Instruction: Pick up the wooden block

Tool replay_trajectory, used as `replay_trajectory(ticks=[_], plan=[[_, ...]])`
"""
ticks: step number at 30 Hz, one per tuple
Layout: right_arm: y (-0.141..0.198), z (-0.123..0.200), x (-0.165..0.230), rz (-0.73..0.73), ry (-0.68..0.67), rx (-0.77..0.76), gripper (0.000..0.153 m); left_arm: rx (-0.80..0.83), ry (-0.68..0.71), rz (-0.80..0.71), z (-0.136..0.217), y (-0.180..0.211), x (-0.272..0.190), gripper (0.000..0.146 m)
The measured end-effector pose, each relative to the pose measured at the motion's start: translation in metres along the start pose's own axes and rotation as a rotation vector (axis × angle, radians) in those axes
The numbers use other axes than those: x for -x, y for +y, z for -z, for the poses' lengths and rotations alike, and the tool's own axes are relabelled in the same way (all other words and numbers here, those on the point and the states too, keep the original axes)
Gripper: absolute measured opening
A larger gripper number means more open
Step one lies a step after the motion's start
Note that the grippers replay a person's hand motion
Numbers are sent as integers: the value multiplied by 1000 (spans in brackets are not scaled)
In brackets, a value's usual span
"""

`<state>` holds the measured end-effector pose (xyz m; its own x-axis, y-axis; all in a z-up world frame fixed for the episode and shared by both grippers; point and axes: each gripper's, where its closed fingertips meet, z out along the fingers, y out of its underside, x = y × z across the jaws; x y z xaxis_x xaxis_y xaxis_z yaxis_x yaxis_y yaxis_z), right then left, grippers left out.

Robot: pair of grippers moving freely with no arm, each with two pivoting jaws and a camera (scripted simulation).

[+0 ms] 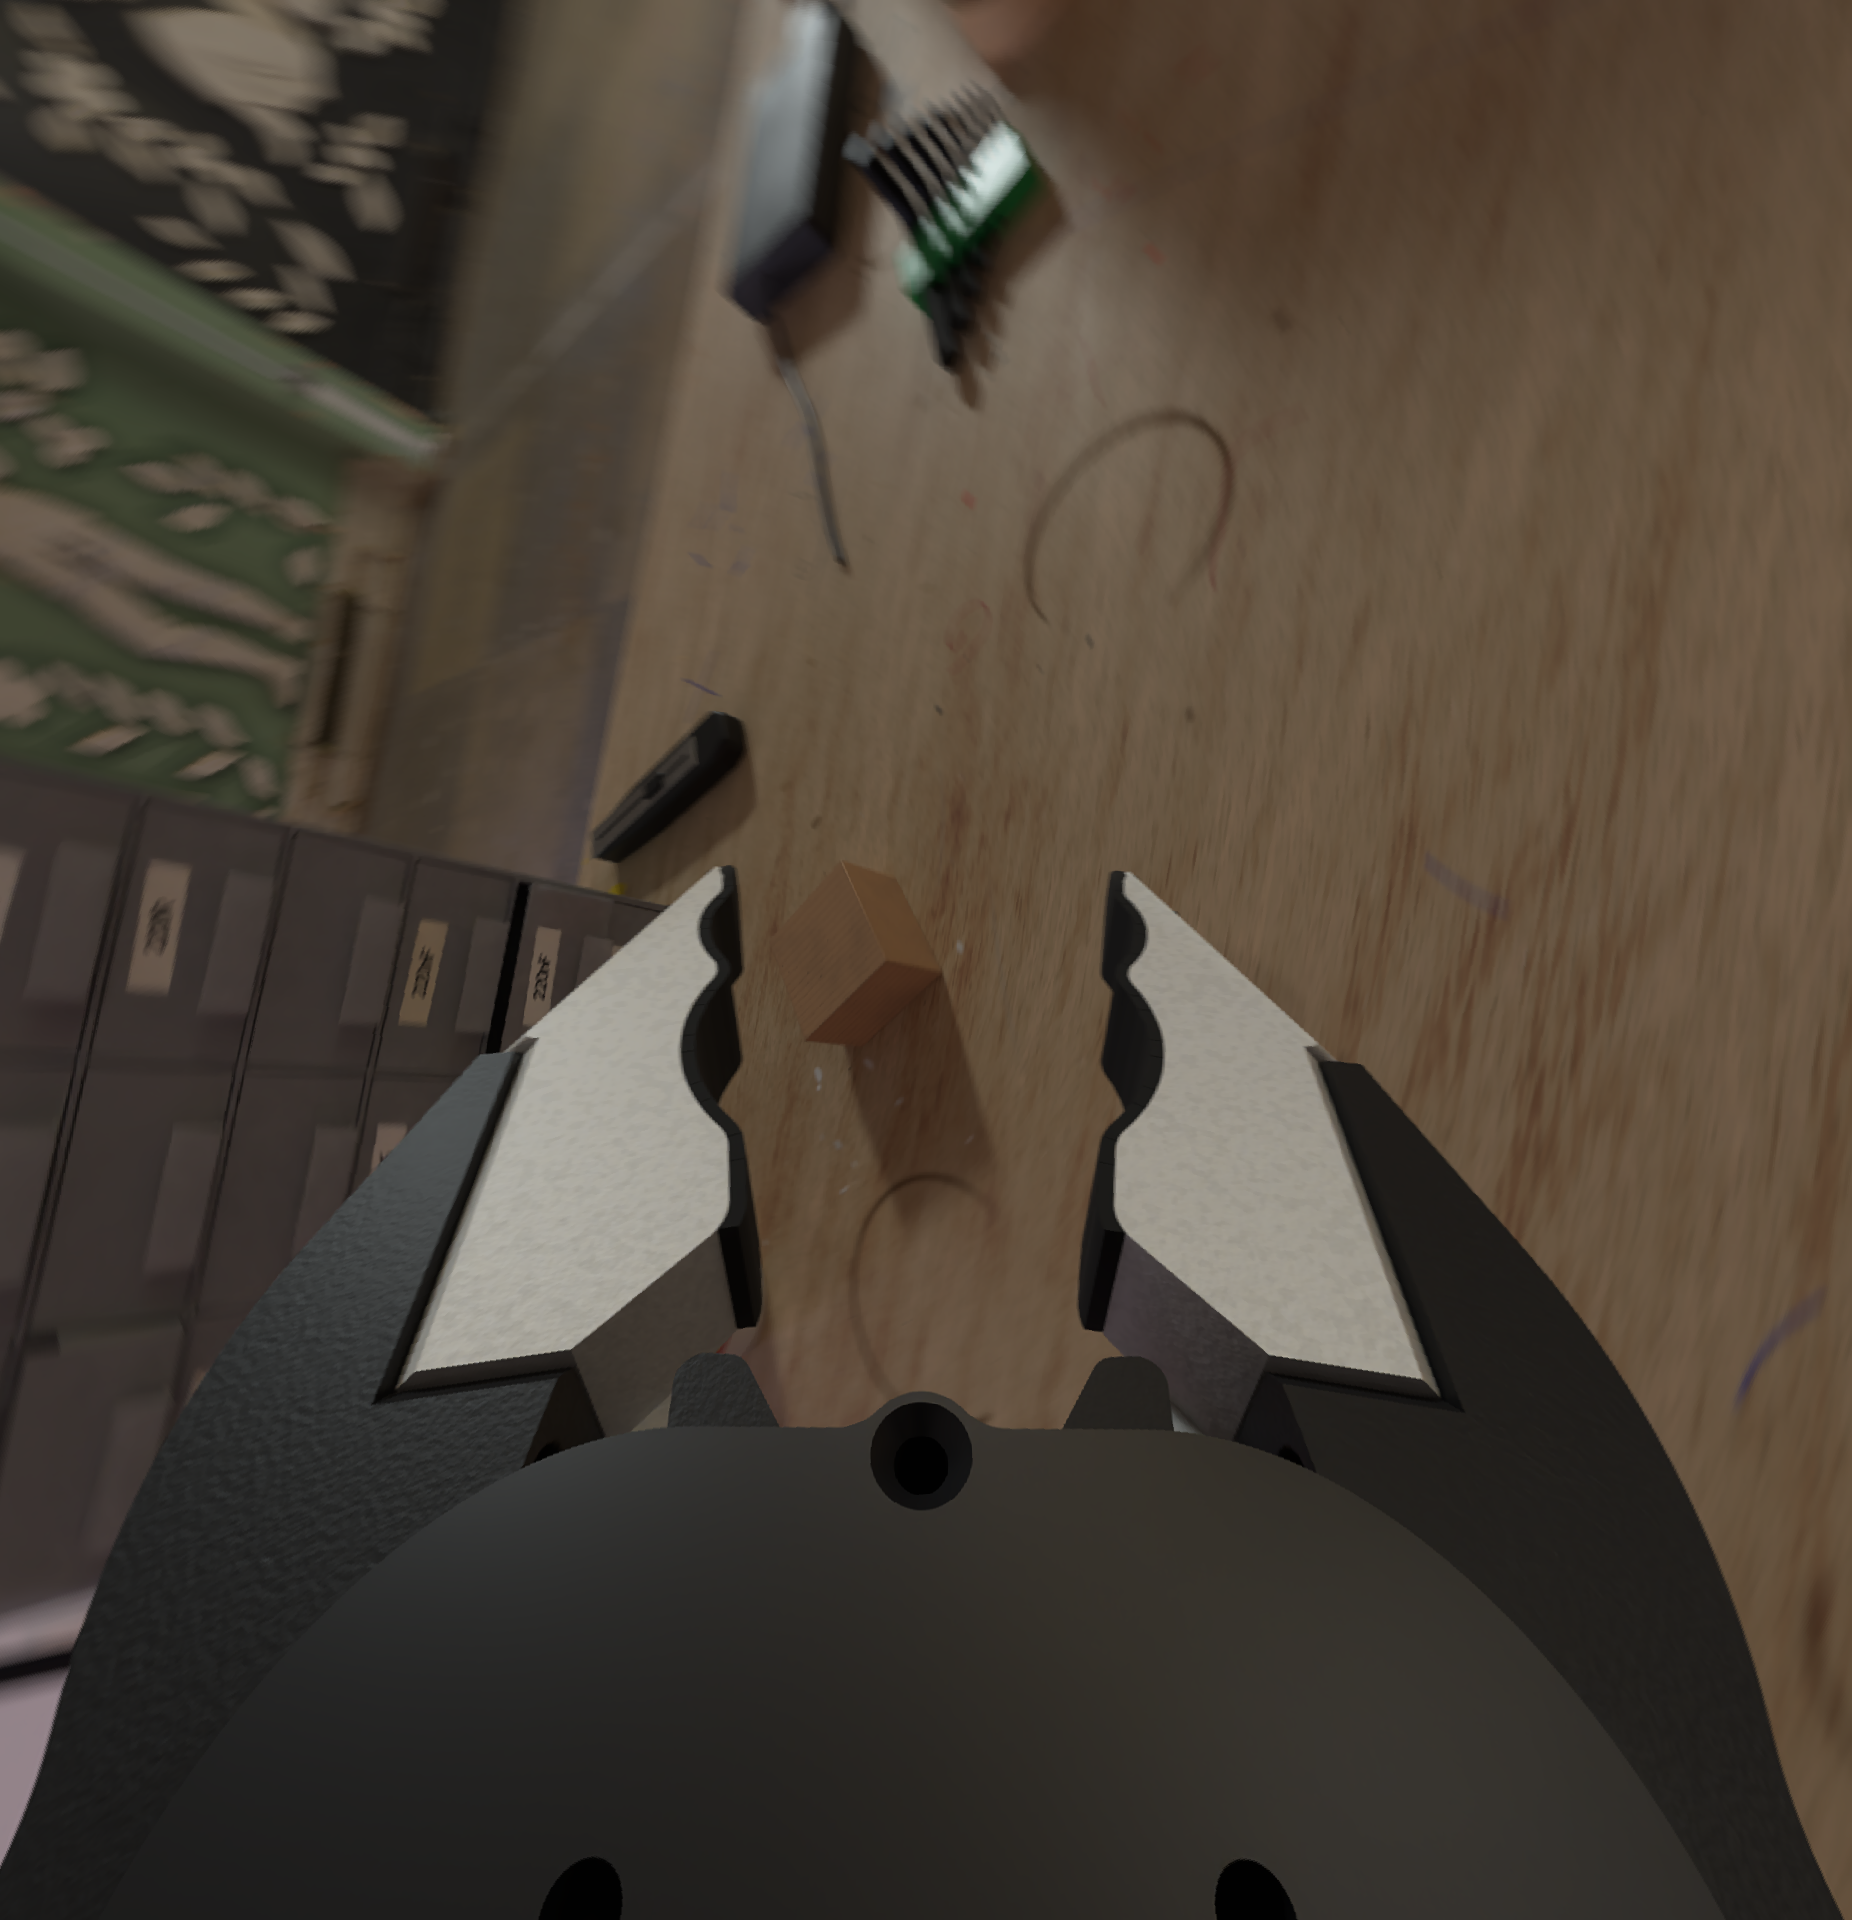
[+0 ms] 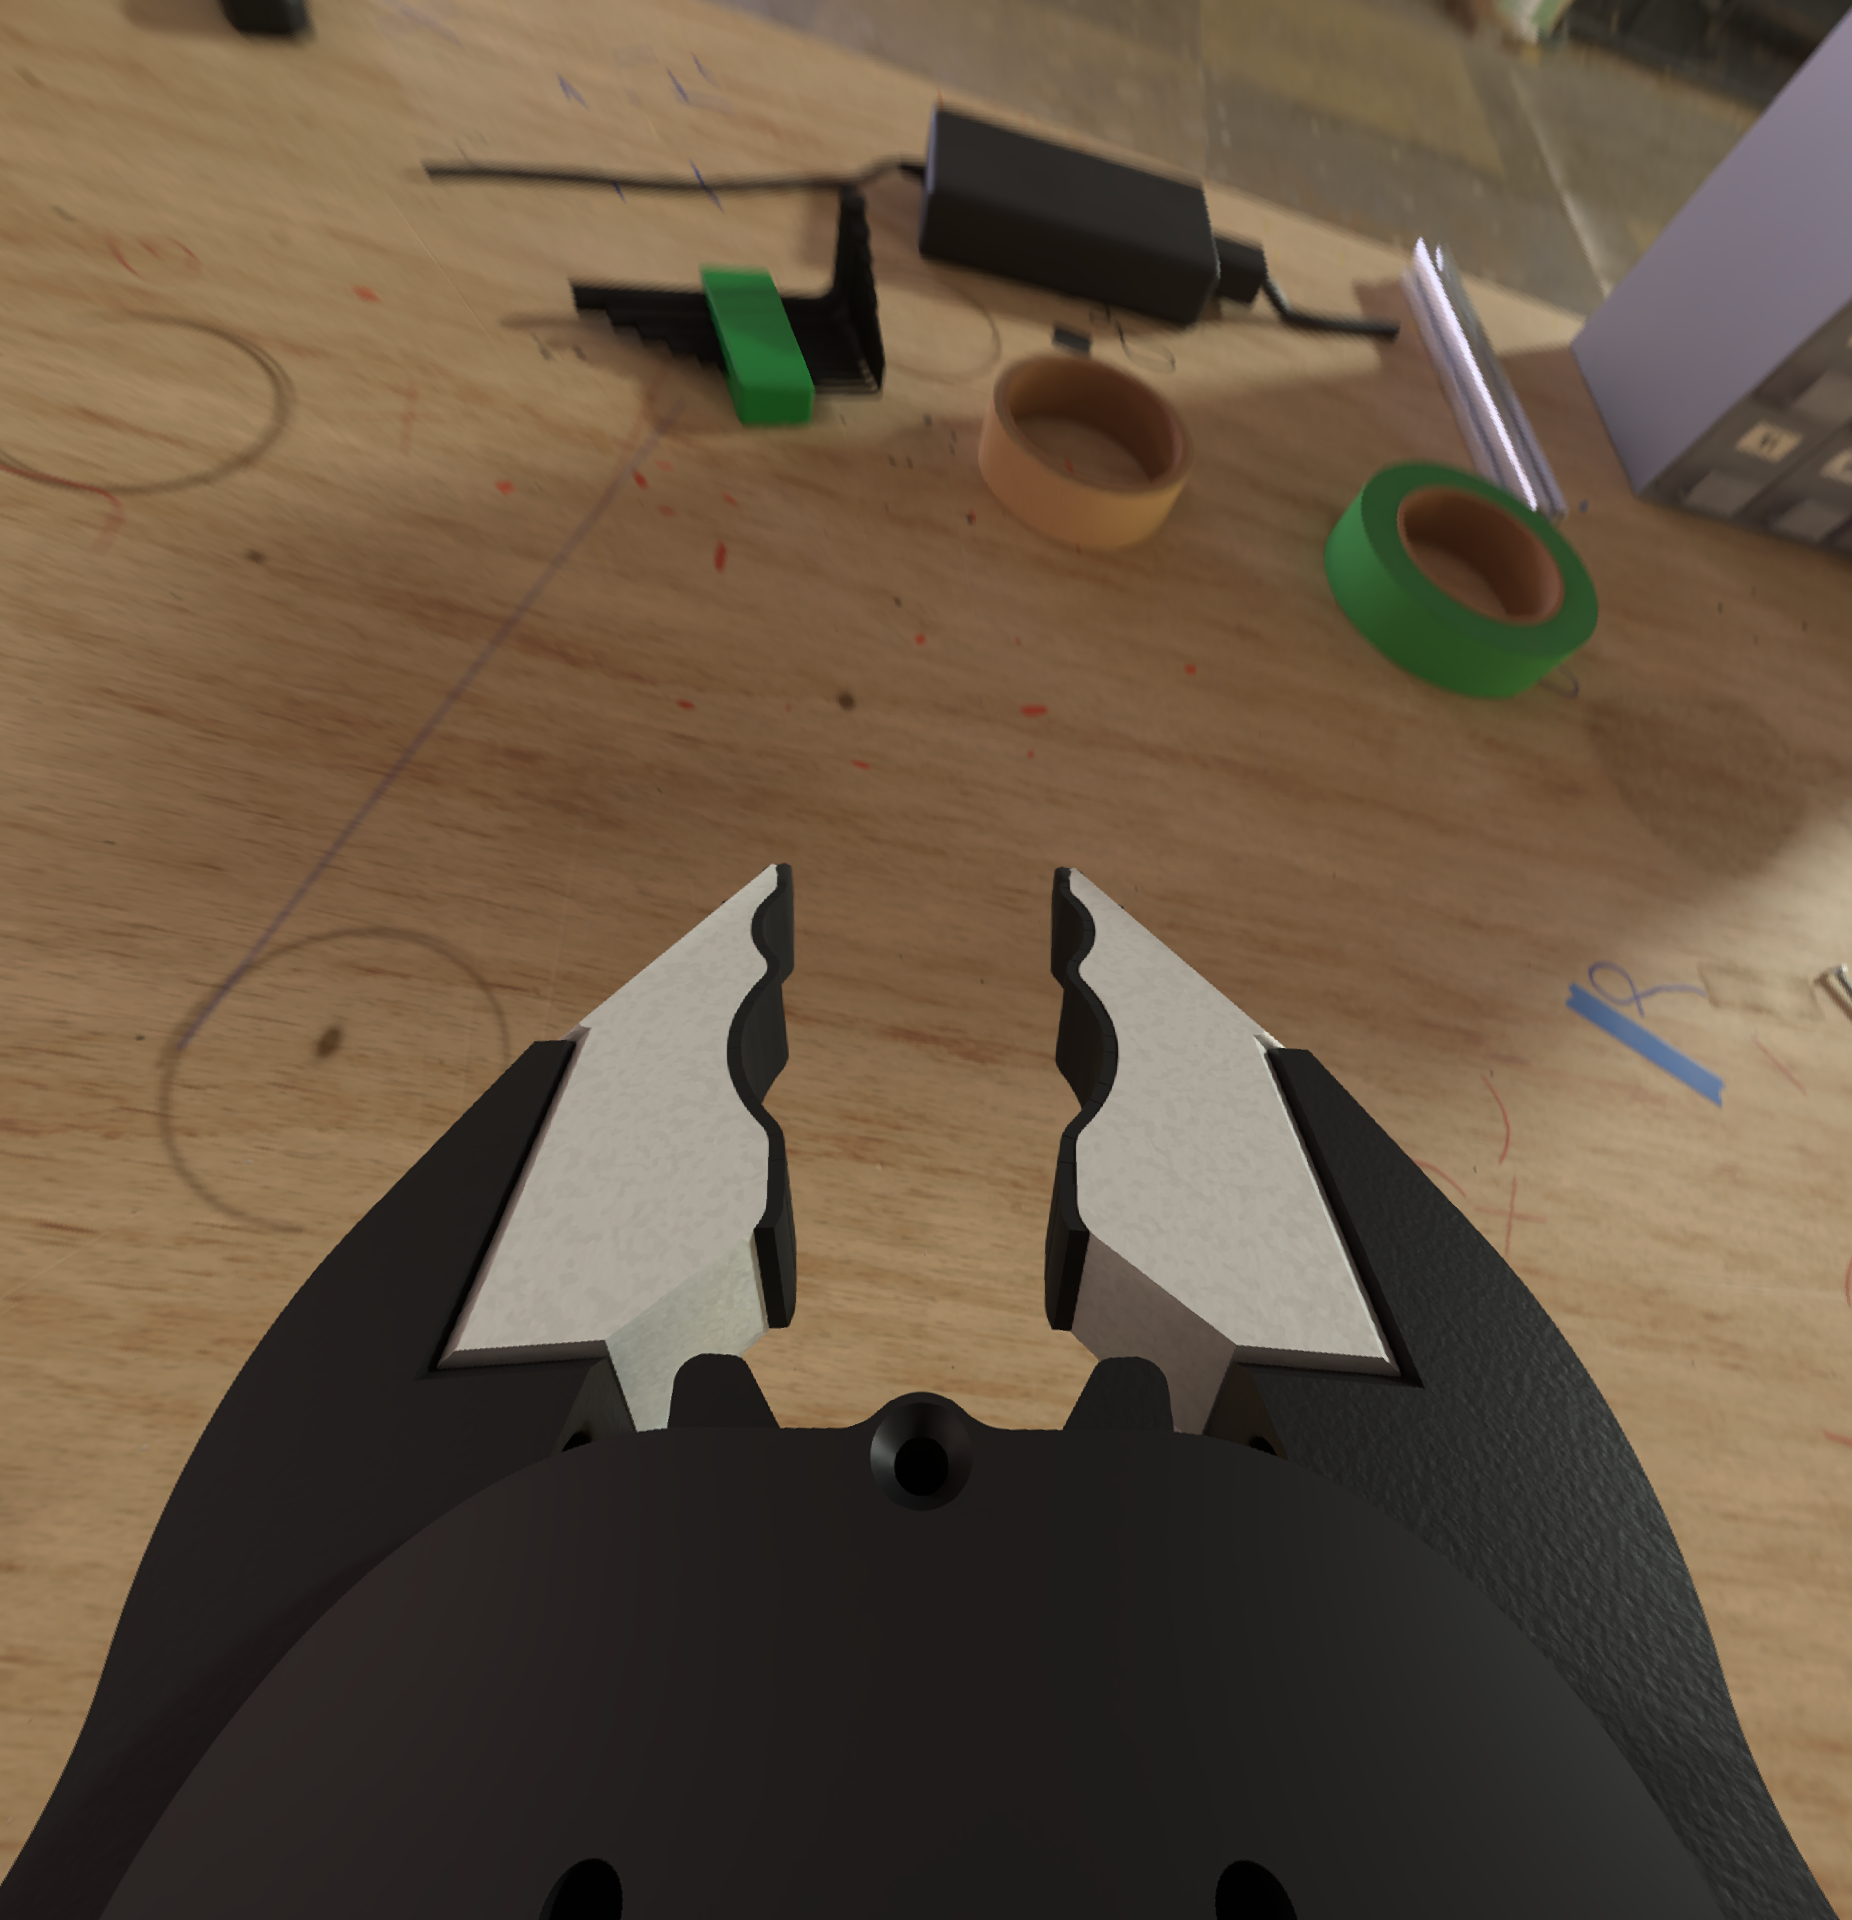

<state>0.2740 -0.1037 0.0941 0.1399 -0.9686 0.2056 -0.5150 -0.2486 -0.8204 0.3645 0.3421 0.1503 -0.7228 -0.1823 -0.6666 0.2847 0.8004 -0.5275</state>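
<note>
A small light-brown wooden block (image 1: 855, 954) lies on the plywood table (image 1: 1421, 727). In the left wrist view it sits between my open left gripper's (image 1: 922, 883) fingertips, closer to the left finger, not touched by either. The left gripper hovers above it and is empty. My right gripper (image 2: 920, 878) is open and empty over bare plywood (image 2: 901, 727). The block does not show in the right wrist view.
In the left wrist view a black flat tool (image 1: 670, 784) lies near the table edge, with a black power adapter (image 1: 792, 166) and hex key set (image 1: 953, 208) beyond. Dark drawers (image 1: 226, 1091) stand left. The right wrist view shows tan tape (image 2: 1086, 449), green tape (image 2: 1462, 577), the adapter (image 2: 1067, 213), the hex key set (image 2: 766, 332).
</note>
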Motion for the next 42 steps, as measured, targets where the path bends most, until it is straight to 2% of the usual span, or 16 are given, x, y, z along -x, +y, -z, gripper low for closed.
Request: replay_trajectory(ticks=[4, 7, 11, 15, 21, 24, 27, 29, 32, 37, 40, 42], plan=[[-16, 13, 2, 12, -30, -116, 56, 95, 294, -259, -16, 22, 22, 90], [-20, 17, 1, 15, -36, -152, 56, 311, 478, -521, -41, 63, 26, 105], [-23, 21, -7, 7, -4, -183, 54, 331, 592, -817, -72, 82, 30, 104], [-23, 23, -21, 9, 92, -162, 54, 292, 726, -930, -88, 90, 22, 100], [-26, 19, -19, 16, 121, -179, 52, 363, 950, -1037, -97, 130, -5, 97], [-24, 15, -16, 20, 117, -159, 52, 385, 939, -1123, -101, 145, -13, 103], [-22, 14, -18, 30, 131, -154, 52, 357, 845, -996, -96, 136, -7, 103], [-23, 14, -18, 15, 116, -173, 52, 343, 705, -885, -89, 121, 13, 102], [-23, 12, -14, -6, 72, -198, 51, 259, 425, -624, -71, 83, 59, 102], [-21, 14, -11, -40, 25, -245, 51, -72, -4, -180, -22, 0, 117, 102], [-24, 21, -12, -69, -2, -287, 50, -308, -119, 58, 3, -53, 116, 101], [-26, 26, -15, -76, -4, -309, 49, -477, -133, 231, 13, -88, 106, 101]])
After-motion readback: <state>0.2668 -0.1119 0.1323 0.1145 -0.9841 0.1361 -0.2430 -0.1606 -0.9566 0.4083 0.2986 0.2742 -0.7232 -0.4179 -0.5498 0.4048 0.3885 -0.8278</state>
